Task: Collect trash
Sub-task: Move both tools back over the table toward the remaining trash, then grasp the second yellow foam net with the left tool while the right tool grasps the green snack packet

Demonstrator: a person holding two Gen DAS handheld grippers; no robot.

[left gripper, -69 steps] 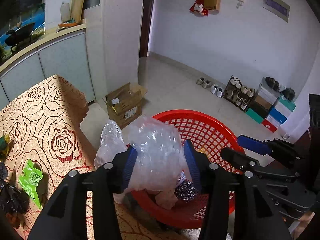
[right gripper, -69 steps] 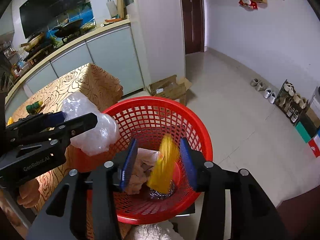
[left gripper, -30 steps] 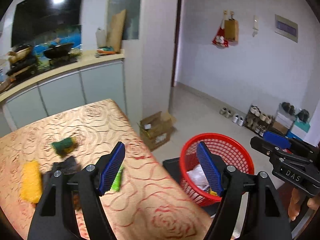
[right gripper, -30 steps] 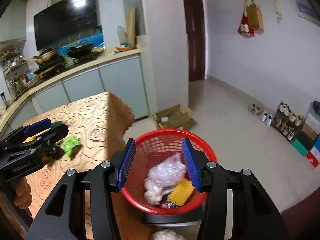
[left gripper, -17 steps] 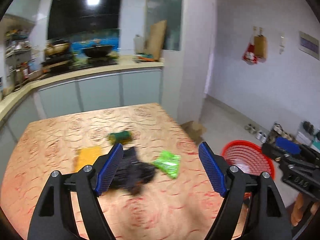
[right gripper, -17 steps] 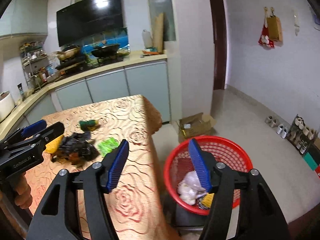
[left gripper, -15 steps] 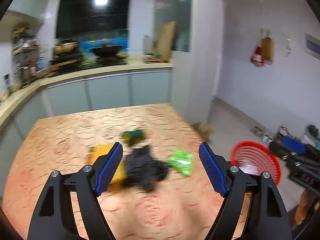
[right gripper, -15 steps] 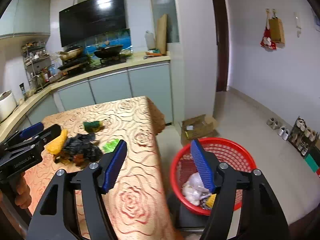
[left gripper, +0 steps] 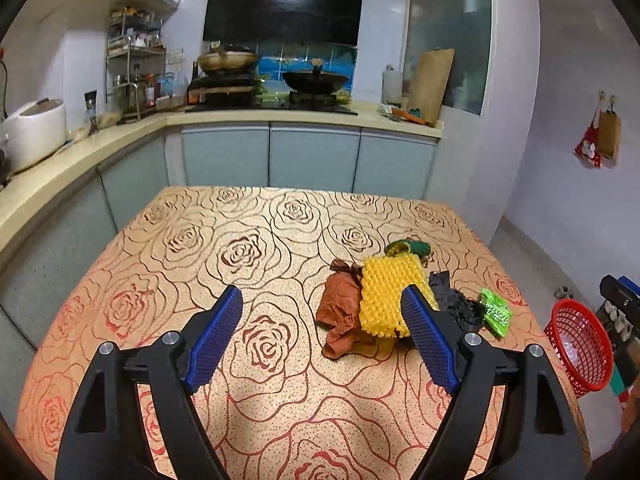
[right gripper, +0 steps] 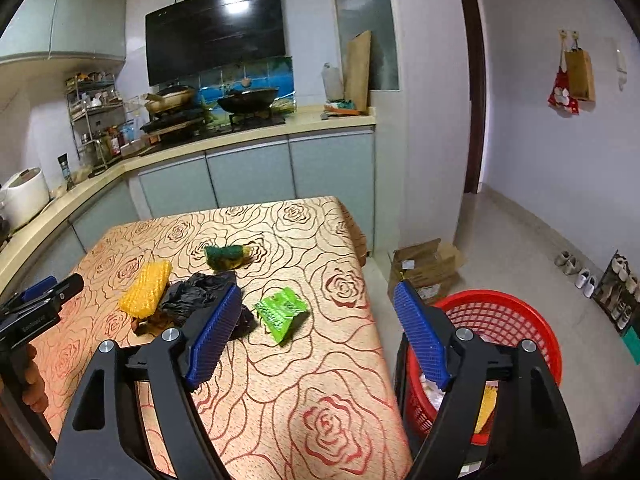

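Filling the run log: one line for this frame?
left gripper: open, empty | right gripper: open, empty | table trash: yellow mesh, green wrapper | red basket: part-filled

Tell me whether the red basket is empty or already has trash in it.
Not empty. The right wrist view shows pale crumpled plastic and something yellow inside the red basket, low down behind the right gripper. How full it is cannot be told.
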